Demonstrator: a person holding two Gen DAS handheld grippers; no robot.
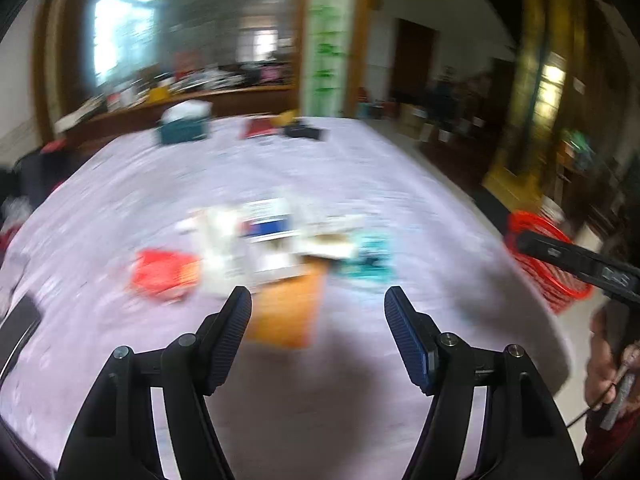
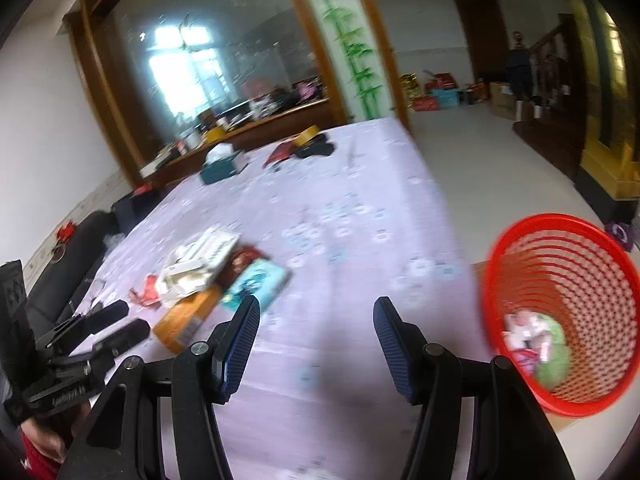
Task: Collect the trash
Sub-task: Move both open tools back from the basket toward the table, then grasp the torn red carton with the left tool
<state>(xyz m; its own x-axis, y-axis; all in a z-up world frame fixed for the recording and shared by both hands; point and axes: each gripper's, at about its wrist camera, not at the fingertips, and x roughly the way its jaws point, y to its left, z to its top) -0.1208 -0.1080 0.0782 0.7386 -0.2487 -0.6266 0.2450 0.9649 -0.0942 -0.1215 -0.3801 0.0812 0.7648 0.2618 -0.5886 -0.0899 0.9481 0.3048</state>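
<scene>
Your surface [image 2: 360, 208] is a long table under a pale lilac cloth with small printed motifs, and it runs away from you toward a wood-framed glass partition [image 2: 224, 64] and a panel painted with green bamboo [image 2: 352, 40]. The trash sits in one loose pile [image 2: 216, 268] near the middle of the cloth: white papers, a red wrapper [image 2: 146, 290], an orange box [image 2: 186, 322] and a teal packet [image 2: 258, 284], all touching or overlapping. At the far end you have a teal tissue box [image 2: 222, 168], a roll of tape [image 2: 306, 134] and some dark items. Beyond the surface's right edge stands a red mesh basket [image 2: 560, 312] with a few crumpled pieces already at its bottom. Your left gripper [image 1: 318, 300] hovers just short of the pile, jaws apart with nothing between them; the left view is heavily blurred. Your right gripper [image 2: 316, 312] hangs between pile and basket, jaws likewise spread and empty. Cardboard boxes [image 2: 440, 96] line the far floor by a dark door [image 2: 480, 32].
</scene>
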